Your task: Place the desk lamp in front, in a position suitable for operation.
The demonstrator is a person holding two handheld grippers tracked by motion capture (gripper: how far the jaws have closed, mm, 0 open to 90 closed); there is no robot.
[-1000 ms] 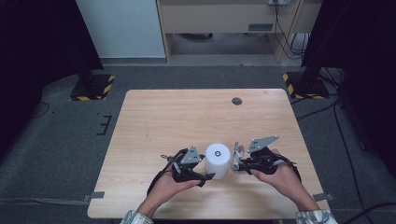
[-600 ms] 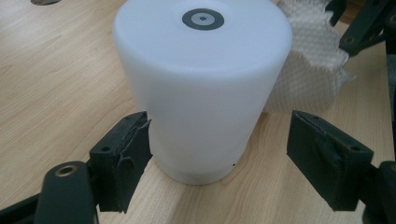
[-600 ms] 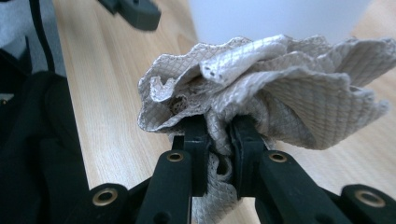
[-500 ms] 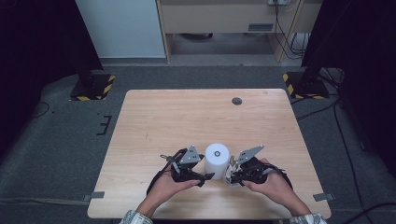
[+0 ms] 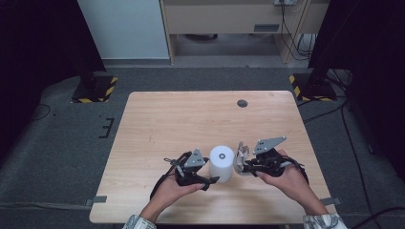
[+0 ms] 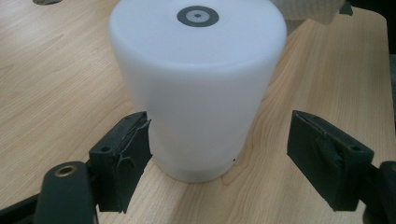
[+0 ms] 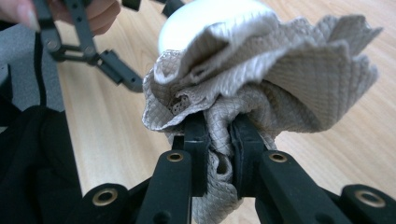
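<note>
A white cylinder (image 5: 222, 162) with a dark ring mark on top stands upright on the wooden table (image 5: 191, 119), near its front edge. My left gripper (image 5: 212, 172) is open around the cylinder's base (image 6: 196, 84). One of its jaws touches the side and the other stands clear of it. My right gripper (image 5: 241, 161) is shut on a crumpled grey cloth (image 5: 242, 153), held at the cylinder's right side. In the right gripper view the cloth (image 7: 271, 70) bunches out of the closed jaws (image 7: 219, 135) against the cylinder (image 7: 187, 23).
A small dark round disc (image 5: 242, 103) sits at the table's far right. Beyond the table are a white cabinet (image 5: 124, 28) and yellow-black striped stand bases (image 5: 95, 90) on the grey floor. The far half of the tabletop is bare wood.
The right gripper with the cloth dipped in lower beside the cylinder half a second ago and has come back up. The left gripper and the cylinder have not moved.
</note>
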